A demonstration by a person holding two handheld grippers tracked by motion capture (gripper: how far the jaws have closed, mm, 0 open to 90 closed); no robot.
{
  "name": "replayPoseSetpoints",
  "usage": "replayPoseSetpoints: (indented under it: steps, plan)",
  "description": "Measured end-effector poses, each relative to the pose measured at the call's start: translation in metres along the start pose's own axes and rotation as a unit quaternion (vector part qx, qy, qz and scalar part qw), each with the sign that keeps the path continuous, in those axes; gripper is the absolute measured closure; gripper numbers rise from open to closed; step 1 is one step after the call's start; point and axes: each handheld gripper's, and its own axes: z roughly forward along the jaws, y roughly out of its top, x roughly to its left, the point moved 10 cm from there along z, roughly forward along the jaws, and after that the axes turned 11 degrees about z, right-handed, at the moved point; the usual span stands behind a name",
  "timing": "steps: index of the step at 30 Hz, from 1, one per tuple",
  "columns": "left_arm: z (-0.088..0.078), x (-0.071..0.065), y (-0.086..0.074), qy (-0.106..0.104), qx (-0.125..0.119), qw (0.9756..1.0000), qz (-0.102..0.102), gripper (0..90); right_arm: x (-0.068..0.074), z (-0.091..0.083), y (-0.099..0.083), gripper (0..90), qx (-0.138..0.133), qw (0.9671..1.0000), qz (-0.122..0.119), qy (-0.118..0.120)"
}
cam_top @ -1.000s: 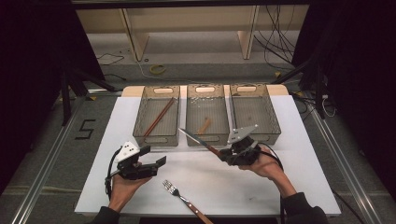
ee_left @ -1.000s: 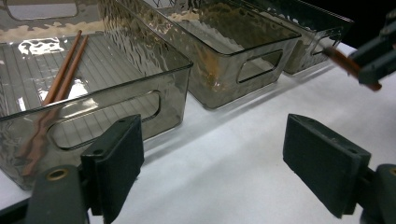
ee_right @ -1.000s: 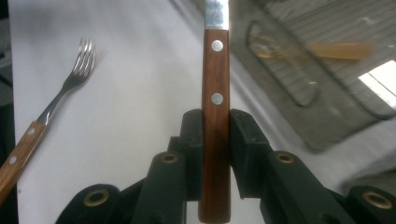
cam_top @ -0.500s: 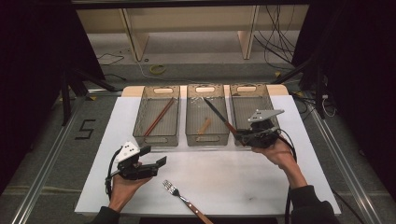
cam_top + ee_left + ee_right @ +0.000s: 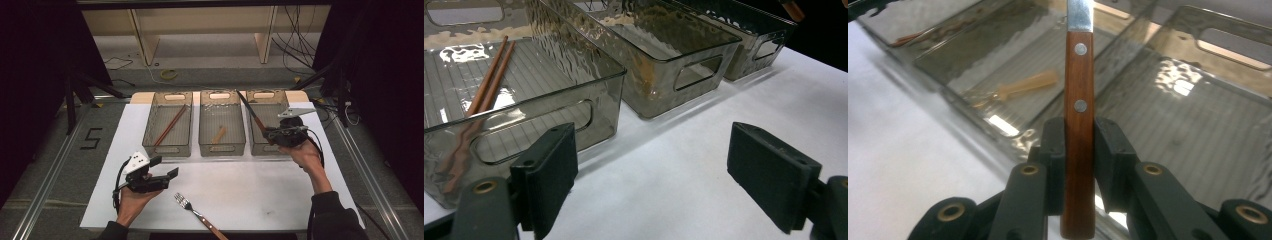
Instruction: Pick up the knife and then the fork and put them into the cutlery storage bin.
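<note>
A knife with a brown wooden handle (image 5: pixel 1078 125) is clamped between the pads of my right gripper (image 5: pixel 1079 145). From above, that right gripper (image 5: pixel 272 134) hangs over the right-hand clear bin (image 5: pixel 274 147), and the knife's blade (image 5: pixel 250 111) slants up and left toward the bins' far edge. My left gripper (image 5: pixel 165 167) rests low at the near left of the white mat, open, with nothing between its pads (image 5: pixel 549 170). A fork (image 5: pixel 197 216) with a wooden handle lies on the mat at the near edge.
Three clear bins stand in a row at the back of the mat. The left bin (image 5: pixel 150 145) holds brown chopsticks (image 5: pixel 170 125), also close ahead as chopsticks (image 5: pixel 486 85). The middle bin (image 5: pixel 205 147) holds a short wooden piece (image 5: pixel 218 134).
My right gripper has carried the knife right and away, from above the mat's middle to over the right bin, and the blade has swung to point farther back. The left gripper has stayed put.
</note>
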Motion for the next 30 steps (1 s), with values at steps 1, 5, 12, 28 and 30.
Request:
replayPoseSetpoints:
  steps: [1, 5, 12, 28, 30]
  plan:
    - [0.000, 0.000, 0.000, 0.000, 0.000, 1.0000, 0.000, 19.6, -0.003, 0.000, 0.001, 76.7, -0.002, 1.0000, 0.004, -0.003]
    - [0.000, 0.000, 0.000, 0.000, 0.000, 1.0000, -0.001, 19.6, -0.014, 0.004, 0.003, 76.7, -0.003, 0.9997, 0.021, -0.015]
    - [-0.001, 0.000, 0.000, 0.001, -0.002, 1.0000, 0.000, 19.6, -0.029, 0.007, 0.008, 76.7, -0.006, 0.9983, 0.049, -0.031]
    - [-0.002, 0.000, 0.001, 0.000, -0.006, 1.0000, 0.001, 19.5, -0.045, 0.018, 0.006, 76.6, 0.014, 0.9950, 0.082, -0.055]
    - [-0.002, 0.000, 0.001, 0.000, -0.006, 1.0000, 0.002, 19.5, -0.047, 0.020, 0.004, 76.6, 0.020, 0.9944, 0.085, -0.059]
